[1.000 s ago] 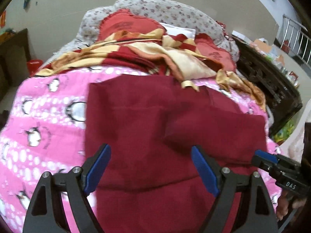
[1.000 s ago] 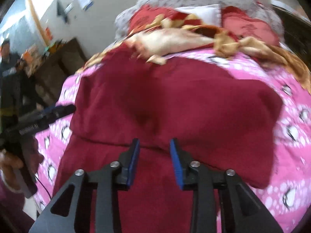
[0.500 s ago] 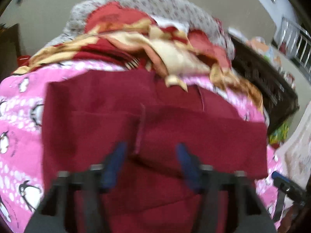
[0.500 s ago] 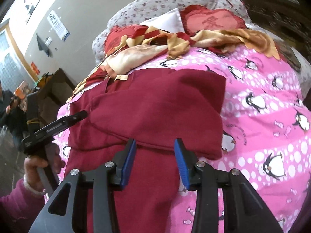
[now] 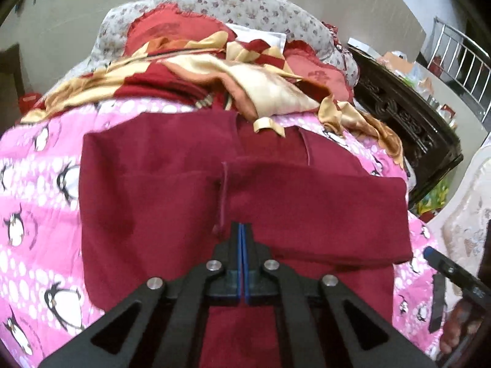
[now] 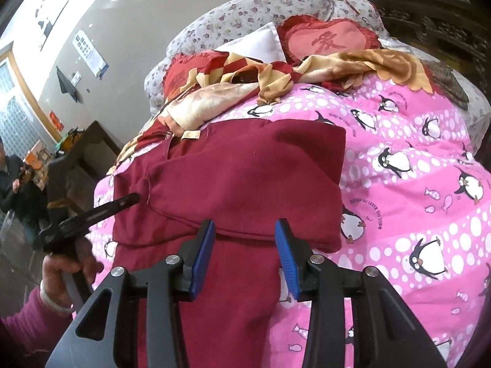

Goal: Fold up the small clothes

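Observation:
A dark red garment (image 5: 153,202) lies on a pink penguin bedspread (image 5: 36,184), with one part folded across it (image 5: 322,214). My left gripper (image 5: 241,230) is shut with its blue pads together at the near edge of that fold; whether cloth is pinched between them I cannot tell. In the right wrist view the garment (image 6: 245,184) lies ahead, and my right gripper (image 6: 245,233) is open over the folded part's near edge. The left gripper (image 6: 122,202) shows there at the garment's left edge.
A crumpled red and gold blanket (image 5: 245,73) and red pillows (image 6: 328,40) lie at the bed's far end. A dark carved cabinet (image 5: 408,116) stands right of the bed. A person (image 6: 12,184) stands at the far left.
My left gripper has closed from wide open and moved right along the fold. My right gripper has opened wider and swung right, so more bedspread shows.

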Demonstrator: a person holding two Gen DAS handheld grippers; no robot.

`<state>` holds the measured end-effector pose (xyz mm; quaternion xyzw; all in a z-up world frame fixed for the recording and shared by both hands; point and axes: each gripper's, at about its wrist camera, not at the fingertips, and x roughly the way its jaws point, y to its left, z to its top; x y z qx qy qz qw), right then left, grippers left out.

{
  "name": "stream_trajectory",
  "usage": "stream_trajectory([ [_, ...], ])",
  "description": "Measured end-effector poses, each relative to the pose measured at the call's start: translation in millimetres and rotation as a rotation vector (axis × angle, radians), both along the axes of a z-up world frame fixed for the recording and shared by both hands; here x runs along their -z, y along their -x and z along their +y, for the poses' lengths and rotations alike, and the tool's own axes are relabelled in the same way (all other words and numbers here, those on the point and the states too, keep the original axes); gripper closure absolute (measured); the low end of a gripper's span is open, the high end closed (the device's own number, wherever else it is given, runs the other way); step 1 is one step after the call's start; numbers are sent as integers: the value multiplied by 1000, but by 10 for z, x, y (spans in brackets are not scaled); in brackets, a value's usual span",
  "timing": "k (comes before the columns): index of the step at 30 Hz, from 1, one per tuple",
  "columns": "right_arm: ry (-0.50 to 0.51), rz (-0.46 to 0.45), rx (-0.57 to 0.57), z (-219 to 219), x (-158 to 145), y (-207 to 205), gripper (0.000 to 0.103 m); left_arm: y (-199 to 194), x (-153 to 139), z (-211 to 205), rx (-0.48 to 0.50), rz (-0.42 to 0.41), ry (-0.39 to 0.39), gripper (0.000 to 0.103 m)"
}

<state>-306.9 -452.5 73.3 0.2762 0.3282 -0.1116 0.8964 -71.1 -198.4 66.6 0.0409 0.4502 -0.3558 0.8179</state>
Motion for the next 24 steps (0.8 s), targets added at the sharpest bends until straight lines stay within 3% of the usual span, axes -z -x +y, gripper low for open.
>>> stream_trajectory([
  [1,-3,2,-6,15,15,-16,67,-15,19,12,-5,19,-2,99],
  [3,-6,7,-15,49,37,-42,67,-34,79,-9,-12,34,-18,79],
  [5,-13,9,-24,79,45,-58,67,-27,144,-48,-32,50,-16,43],
  [7,-11,8,-32,100,46,-50,67,-34,226,-99,-58,79,5,38],
  [12,-7,18,-17,49,51,4,66,-114,446,-343,-94,137,-4,38],
  [15,-4,18,4,-7,40,43,66,-199,467,-372,-142,160,41,39],
  [16,-2,18,9,-19,35,52,65,-228,449,-352,-162,173,59,54],
  [17,1,18,19,-41,30,67,65,-241,412,-339,-165,170,65,94],
  [22,22,14,56,-124,-9,83,65,-65,-108,-126,-59,90,174,94],
  [24,37,14,67,-153,-29,63,65,41,-392,110,-55,-20,224,94],
])
